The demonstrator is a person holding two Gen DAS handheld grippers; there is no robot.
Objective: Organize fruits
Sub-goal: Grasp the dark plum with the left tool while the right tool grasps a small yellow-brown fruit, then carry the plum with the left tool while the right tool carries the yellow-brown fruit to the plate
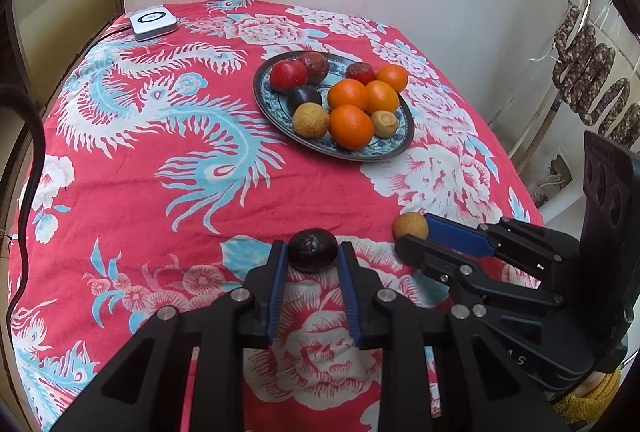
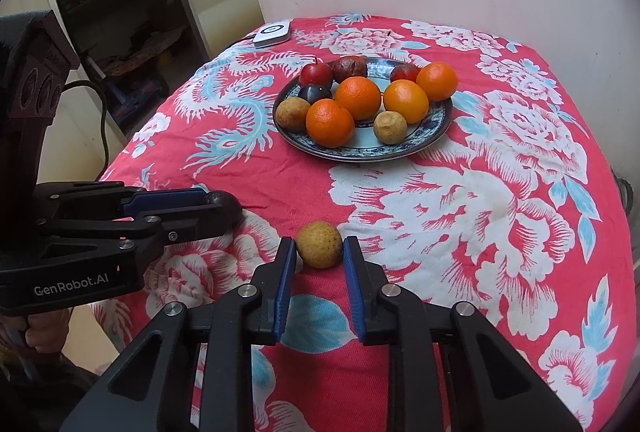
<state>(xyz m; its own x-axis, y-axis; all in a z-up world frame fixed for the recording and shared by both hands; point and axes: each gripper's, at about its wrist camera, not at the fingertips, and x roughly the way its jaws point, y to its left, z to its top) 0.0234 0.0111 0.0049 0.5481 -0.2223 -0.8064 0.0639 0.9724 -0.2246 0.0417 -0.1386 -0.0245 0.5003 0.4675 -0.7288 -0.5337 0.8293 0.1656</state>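
Observation:
A dark, almost black fruit (image 1: pixel 313 250) rests on the red flowered cloth near the front, and my left gripper (image 1: pixel 313 252) is shut on it, blue pads against both its sides. To its right a small tan fruit (image 2: pixel 319 244) sits on the cloth with my right gripper (image 2: pixel 319 250) shut on it. Each gripper shows in the other's view: the right gripper (image 1: pixel 414 236) from the side, the left gripper (image 2: pixel 218 207) likewise. Farther back stands a blue-patterned plate (image 1: pixel 394 147) with several oranges, red, dark and tan fruits.
A white square device (image 1: pixel 153 20) lies at the table's far left corner with a cable leading off. The table (image 1: pixel 132 167) is round and backs onto a pale wall. Dark sausages (image 1: pixel 592 83) hang at the right. An open doorway (image 2: pixel 120 11) is at the left.

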